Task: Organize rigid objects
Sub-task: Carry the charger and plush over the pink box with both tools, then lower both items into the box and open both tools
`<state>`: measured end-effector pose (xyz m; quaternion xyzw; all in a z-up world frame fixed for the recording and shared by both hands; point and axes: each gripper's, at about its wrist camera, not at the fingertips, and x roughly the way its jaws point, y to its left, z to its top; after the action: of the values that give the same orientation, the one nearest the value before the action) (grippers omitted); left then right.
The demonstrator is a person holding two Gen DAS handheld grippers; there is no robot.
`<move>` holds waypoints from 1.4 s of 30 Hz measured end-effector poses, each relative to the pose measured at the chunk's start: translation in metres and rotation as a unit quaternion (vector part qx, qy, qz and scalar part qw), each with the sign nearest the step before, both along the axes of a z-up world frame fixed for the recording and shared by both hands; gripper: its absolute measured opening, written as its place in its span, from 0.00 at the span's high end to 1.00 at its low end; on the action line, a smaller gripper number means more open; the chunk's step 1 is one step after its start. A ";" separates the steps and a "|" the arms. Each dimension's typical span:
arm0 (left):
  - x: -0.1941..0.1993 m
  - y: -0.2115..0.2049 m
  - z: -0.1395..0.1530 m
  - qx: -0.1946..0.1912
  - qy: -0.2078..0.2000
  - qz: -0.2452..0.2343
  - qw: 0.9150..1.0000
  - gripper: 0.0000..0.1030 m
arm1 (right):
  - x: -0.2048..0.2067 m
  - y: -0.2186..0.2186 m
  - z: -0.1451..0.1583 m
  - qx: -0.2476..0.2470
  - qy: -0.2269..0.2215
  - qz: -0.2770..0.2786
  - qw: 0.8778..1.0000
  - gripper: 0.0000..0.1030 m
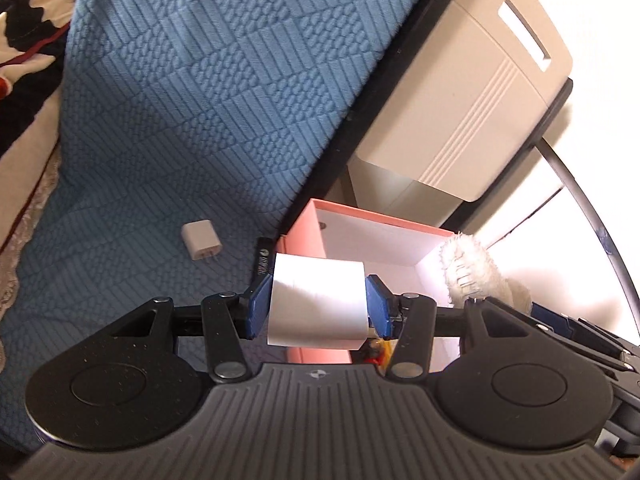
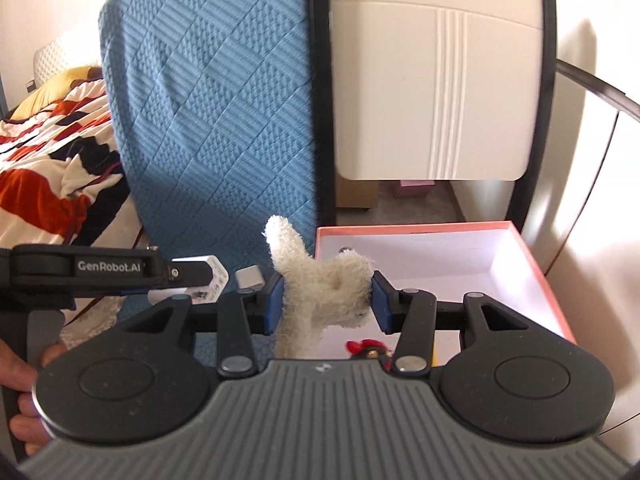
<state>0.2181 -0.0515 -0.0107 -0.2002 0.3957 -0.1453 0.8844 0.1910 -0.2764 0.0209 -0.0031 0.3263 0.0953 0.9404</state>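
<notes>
My left gripper (image 1: 318, 304) is shut on a plain white box (image 1: 318, 300), held in the air over the near corner of an open pink box (image 1: 304, 236) with a white inside. My right gripper (image 2: 326, 302) is shut on a white fluffy plush toy (image 2: 320, 288), beside the pink box (image 2: 552, 280). The plush toy (image 1: 468, 268) and part of the right gripper also show at the right in the left wrist view. The left gripper shows from the side in the right wrist view, with the white box (image 2: 208, 276) in it. A small white charger plug (image 1: 201, 240) lies on the blue quilted cover (image 1: 180, 100).
A beige cabinet (image 2: 432, 80) stands behind the pink box. Something small, red and yellow (image 2: 366, 348) lies at the box's near end. A patterned blanket (image 2: 56, 160) covers the bed at the left. A hand (image 2: 20, 380) holds the left gripper's handle.
</notes>
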 end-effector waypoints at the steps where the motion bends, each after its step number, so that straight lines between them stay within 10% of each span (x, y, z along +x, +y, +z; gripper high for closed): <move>1: 0.000 -0.005 0.001 0.000 0.000 -0.003 1.000 0.45 | 0.000 -0.004 0.001 0.002 -0.001 -0.002 1.000 0.53; 42: 0.018 -0.193 -0.099 0.060 0.075 -0.097 0.991 0.44 | 0.022 -0.163 -0.153 0.012 0.158 -0.080 0.984 0.53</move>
<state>0.2360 -0.2450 -0.1097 -0.1177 0.4862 -0.1909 0.8446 0.2126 -0.4389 -0.1323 0.0498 0.4686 0.0231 0.8817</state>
